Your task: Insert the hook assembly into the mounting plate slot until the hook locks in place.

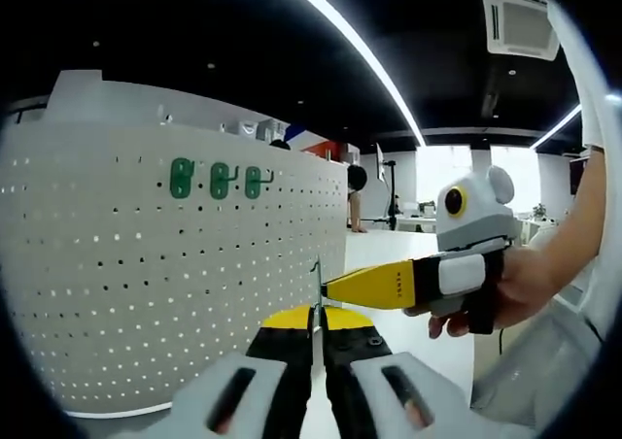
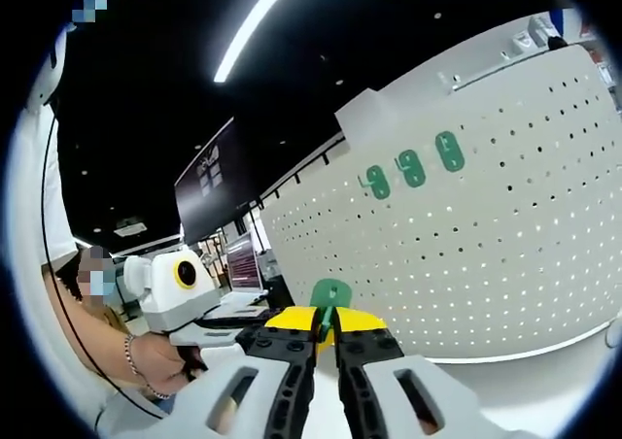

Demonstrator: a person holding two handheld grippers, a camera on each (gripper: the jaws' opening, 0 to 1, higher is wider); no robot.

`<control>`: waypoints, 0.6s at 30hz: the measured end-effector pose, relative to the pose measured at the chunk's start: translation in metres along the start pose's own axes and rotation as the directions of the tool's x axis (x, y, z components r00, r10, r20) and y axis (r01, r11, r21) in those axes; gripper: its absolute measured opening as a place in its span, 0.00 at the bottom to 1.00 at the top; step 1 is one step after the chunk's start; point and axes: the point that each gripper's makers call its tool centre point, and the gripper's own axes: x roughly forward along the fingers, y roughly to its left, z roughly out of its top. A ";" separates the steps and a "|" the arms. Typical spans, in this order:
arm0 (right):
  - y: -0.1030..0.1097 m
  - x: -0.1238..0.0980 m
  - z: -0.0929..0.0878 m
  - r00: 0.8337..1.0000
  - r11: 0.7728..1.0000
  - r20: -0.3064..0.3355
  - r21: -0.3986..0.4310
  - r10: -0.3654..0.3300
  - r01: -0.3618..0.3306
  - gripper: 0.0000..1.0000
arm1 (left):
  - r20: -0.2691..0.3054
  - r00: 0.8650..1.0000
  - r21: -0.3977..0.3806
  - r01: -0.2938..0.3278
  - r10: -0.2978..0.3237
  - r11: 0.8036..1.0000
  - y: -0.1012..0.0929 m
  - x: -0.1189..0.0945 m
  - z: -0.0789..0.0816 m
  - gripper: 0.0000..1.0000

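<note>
Green plastic hook plate (image 2: 330,293) pinched edge-on between both hand-held grippers, right (image 2: 326,334), left (image 1: 316,327), facing white perforated pegboard (image 2: 486,245) for insertion.

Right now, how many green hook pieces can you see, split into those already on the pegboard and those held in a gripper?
Green hooks mounted on the white pegboard: 3 ()
Green hook piece held in the right gripper: 1
Thin metal piece in the left gripper, colour not green: 1
Total green pieces: 4
</note>
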 end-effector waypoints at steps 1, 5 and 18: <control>0.000 0.000 0.000 1.000 1.000 -0.001 0.000 -0.002 0.002 0.03 | -0.001 1.000 0.001 -0.002 0.002 1.000 0.000 0.000 0.000 0.02; -0.001 0.002 0.000 1.000 1.000 0.005 0.020 -0.018 0.017 0.03 | 0.001 1.000 0.002 -0.011 0.011 1.000 0.002 -0.001 0.000 0.02; -0.003 0.003 -0.001 0.999 0.998 -0.010 0.053 -0.045 0.045 0.01 | -0.002 1.000 0.001 -0.014 0.014 1.000 0.002 -0.001 0.000 0.02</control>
